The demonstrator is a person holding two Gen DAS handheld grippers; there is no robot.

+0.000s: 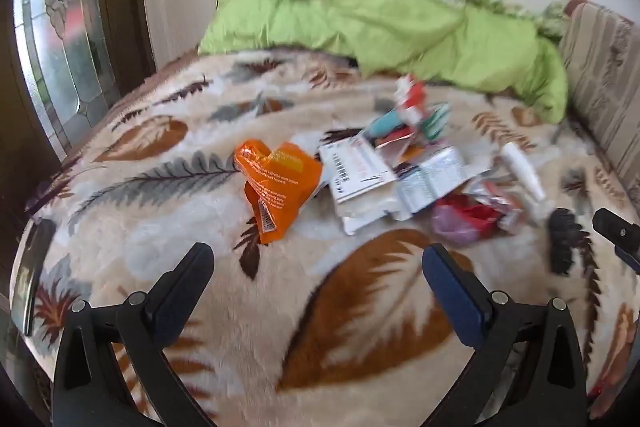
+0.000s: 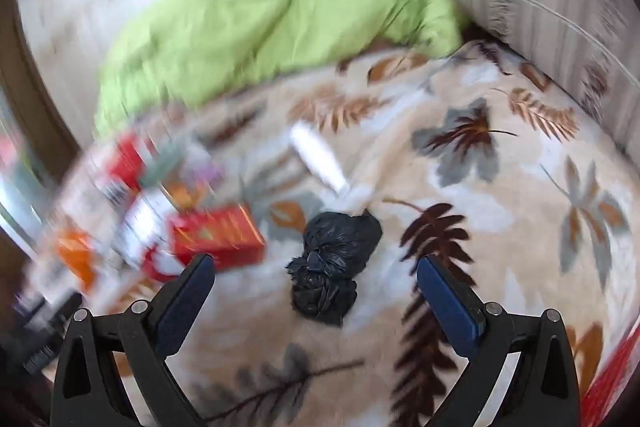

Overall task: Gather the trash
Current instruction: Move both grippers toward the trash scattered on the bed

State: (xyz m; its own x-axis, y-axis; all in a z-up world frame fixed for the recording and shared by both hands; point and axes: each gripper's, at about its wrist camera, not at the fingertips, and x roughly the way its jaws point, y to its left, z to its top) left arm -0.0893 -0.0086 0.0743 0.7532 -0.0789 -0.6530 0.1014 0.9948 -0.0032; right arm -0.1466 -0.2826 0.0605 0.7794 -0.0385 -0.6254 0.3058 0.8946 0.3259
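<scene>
A pile of trash lies on a leaf-patterned blanket (image 1: 200, 211): an orange wrapper (image 1: 276, 183), a white carton with a barcode (image 1: 360, 175), a silver packet (image 1: 436, 179), red wrappers (image 1: 472, 219) and a white tube (image 1: 524, 171). My left gripper (image 1: 318, 267) is open and empty, short of the orange wrapper. In the right wrist view a crumpled black plastic bag (image 2: 332, 267) lies between and just beyond the fingers of my open, empty right gripper (image 2: 316, 273). A red box (image 2: 220, 231) and the white tube (image 2: 320, 157) lie nearby.
A green duvet (image 1: 380, 19) is bunched at the back of the bed. A striped cushion (image 1: 604, 75) stands along the right side. A window with a dark frame (image 1: 60, 27) is on the left. The right gripper's tip (image 1: 616, 231) shows at the right edge.
</scene>
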